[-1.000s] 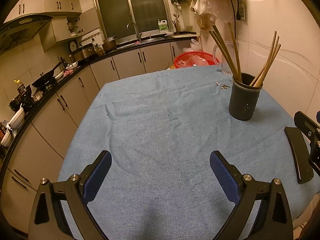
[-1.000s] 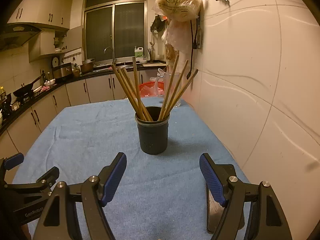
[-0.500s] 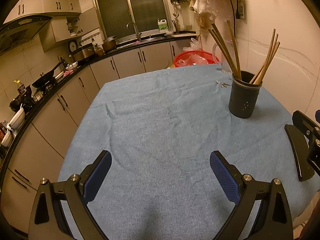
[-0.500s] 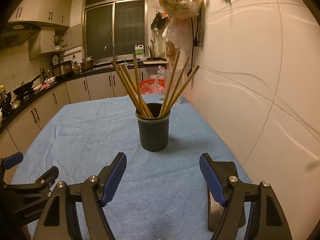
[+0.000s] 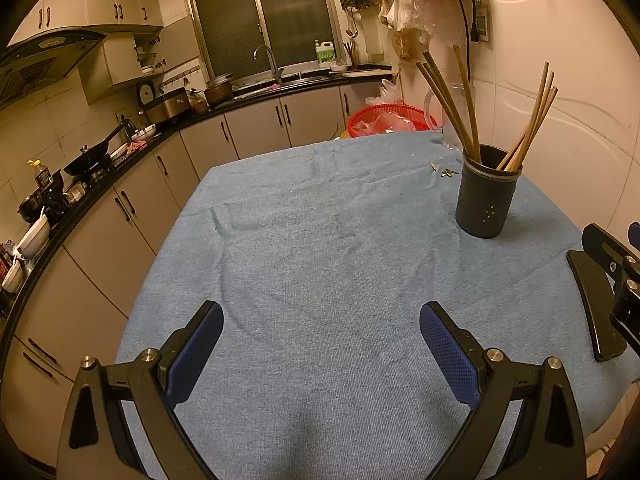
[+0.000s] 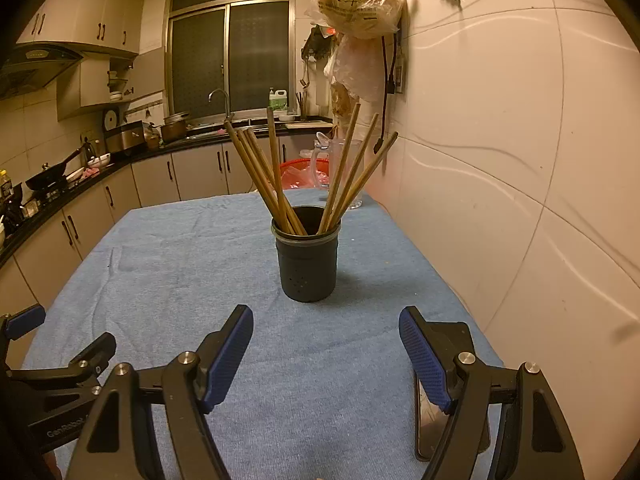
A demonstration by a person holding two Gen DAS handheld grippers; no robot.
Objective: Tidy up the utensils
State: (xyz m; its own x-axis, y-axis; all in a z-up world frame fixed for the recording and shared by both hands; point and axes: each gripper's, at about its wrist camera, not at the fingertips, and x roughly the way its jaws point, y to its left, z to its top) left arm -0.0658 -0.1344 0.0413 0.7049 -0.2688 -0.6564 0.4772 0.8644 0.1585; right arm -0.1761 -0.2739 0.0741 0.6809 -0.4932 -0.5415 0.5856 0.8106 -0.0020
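- Table (image 5: 320,240), blue cloth cover, fills centre of both views; cloth is mostly bare, so no loose utensils show.
- Left tool (image 5: 320,344), bottom centre of left view: jaws spread wide, holding nothing, hovers over bare cloth.
- Right tool (image 6: 326,344), bottom centre of right view: released, empty, aimed at the holder.
- Dark utensil holder (image 6: 306,256), frame centre, upright on cloth, near the wall.
- Wooden chopsticks (image 6: 272,176) stand in the holder, fanned in two bunches, likely already sorted.
- Black flat object (image 5: 592,304), right edge, unidentifiable.
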